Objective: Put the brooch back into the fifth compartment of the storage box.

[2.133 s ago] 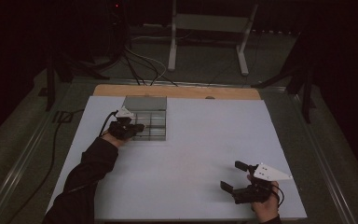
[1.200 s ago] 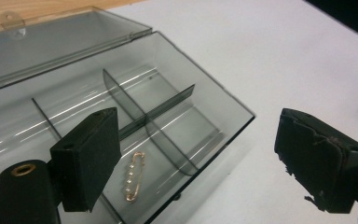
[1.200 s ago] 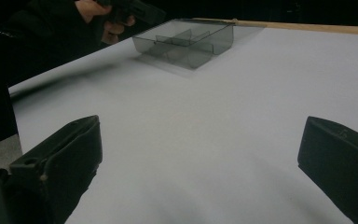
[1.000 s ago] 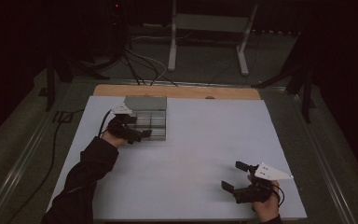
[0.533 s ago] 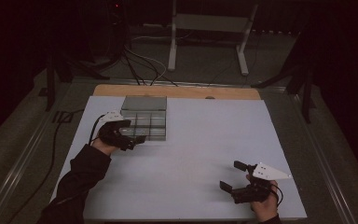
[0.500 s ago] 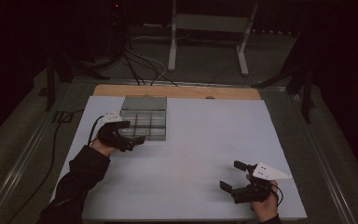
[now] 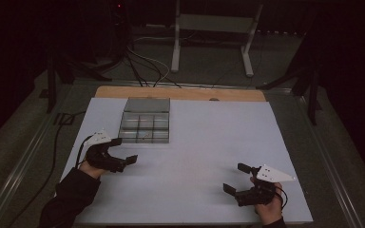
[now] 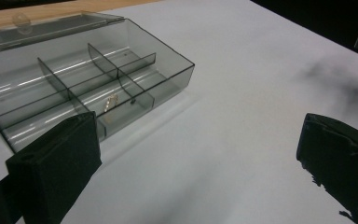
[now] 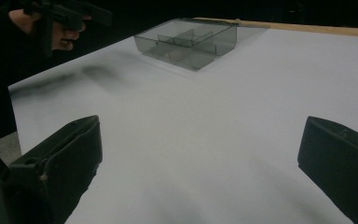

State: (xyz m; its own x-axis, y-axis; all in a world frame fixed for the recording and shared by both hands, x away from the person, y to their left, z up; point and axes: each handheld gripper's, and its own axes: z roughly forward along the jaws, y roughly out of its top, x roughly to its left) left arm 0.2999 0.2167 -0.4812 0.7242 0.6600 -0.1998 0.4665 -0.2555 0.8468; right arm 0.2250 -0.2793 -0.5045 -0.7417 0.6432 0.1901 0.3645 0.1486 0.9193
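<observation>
A clear grey compartment box (image 7: 145,126) sits on the white table top (image 7: 209,142) at the back left, its lid (image 7: 147,104) laid open behind it. In the left gripper view the box (image 8: 88,79) has a small gold-coloured piece (image 8: 111,101) in one front compartment. My left gripper (image 7: 124,150) hovers in front of the box and to its left, open and holding nothing (image 8: 198,177). My right gripper (image 7: 236,178) is near the front right edge, open and holding nothing (image 9: 196,172). The right gripper view shows the box (image 9: 189,42) far off.
A wooden strip (image 7: 180,93) runs along the table's far edge. Cables (image 7: 145,66) and a stand's legs (image 7: 211,42) are on the floor beyond. In the right gripper view the other hand and its gripper (image 9: 65,16) are at the top left.
My left gripper has drawn back from the box toward the front left of the table. The right gripper has stayed where it was.
</observation>
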